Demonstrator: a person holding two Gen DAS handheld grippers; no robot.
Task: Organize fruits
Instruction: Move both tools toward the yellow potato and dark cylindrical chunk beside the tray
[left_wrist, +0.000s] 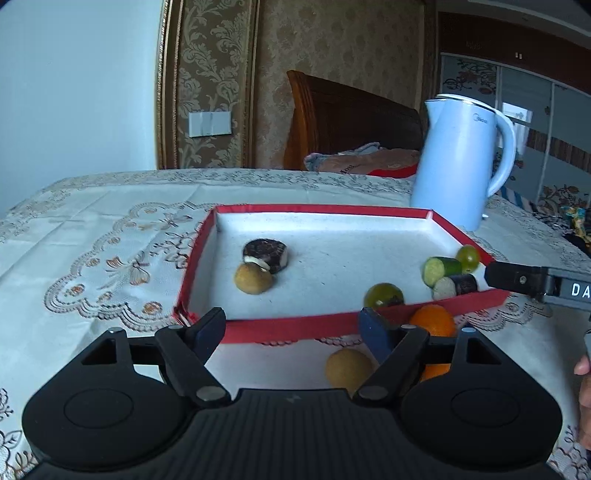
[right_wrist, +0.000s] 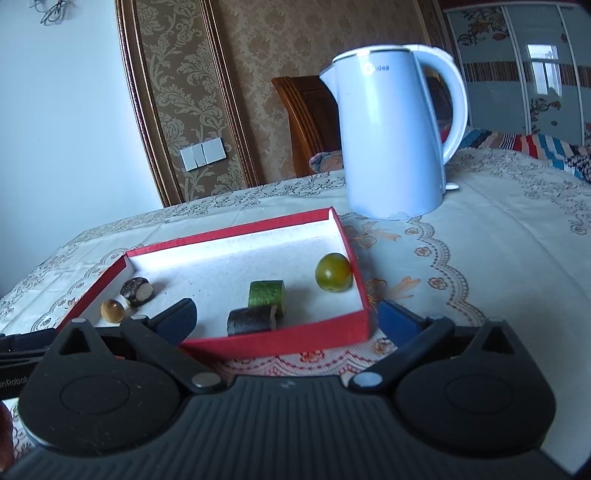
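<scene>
**Fingers of both grippers spread and empty, two fruits left outside the box**

Fingers (left_wrist: 375, 334) of the left gripper (left_wrist: 291, 328) stand apart with nothing pinched between them; they hover over the near rim of the red box (left_wrist: 288, 328). Right gripper (right_wrist: 291, 321) likewise released, straddling the box's near right corner, holding nothing.

Largest first:
- Red box on the counter (left_wrist: 110, 206), shallow, white inside. Looks like light card, thin walls, would slide or flex if bumped. No need to lift it.
- Orange (left_wrist: 434, 319), outside the box, just beside the near wall, partly behind the left gripper's right finger. Round, firm, waxy skin; likely to roll. Take it across the widest middle.
- Brown round fruit (left_wrist: 349, 367), on the counter outside the box, near the orange, close under the left gripper. Matte skin, probably grips well, still rolls.
- Inside the box: a second brown round fruit (left_wrist: 254, 277) touching a dark cut slice (left_wrist: 266, 254) at left; a green grape-like ball (left_wrist: 384, 295) against the near wall; a green cucumber piece (left_wrist: 441, 268) touching a dark roll piece (left_wrist: 456, 286) at right; another green ball (left_wrist: 468, 258) by the right wall.
- Small balls are smooth, probably slippery, squashable; light pinch at the equator. Cut pieces: flat ends give the surest hold.

Real or plastic fruit: can't tell.
</scene>
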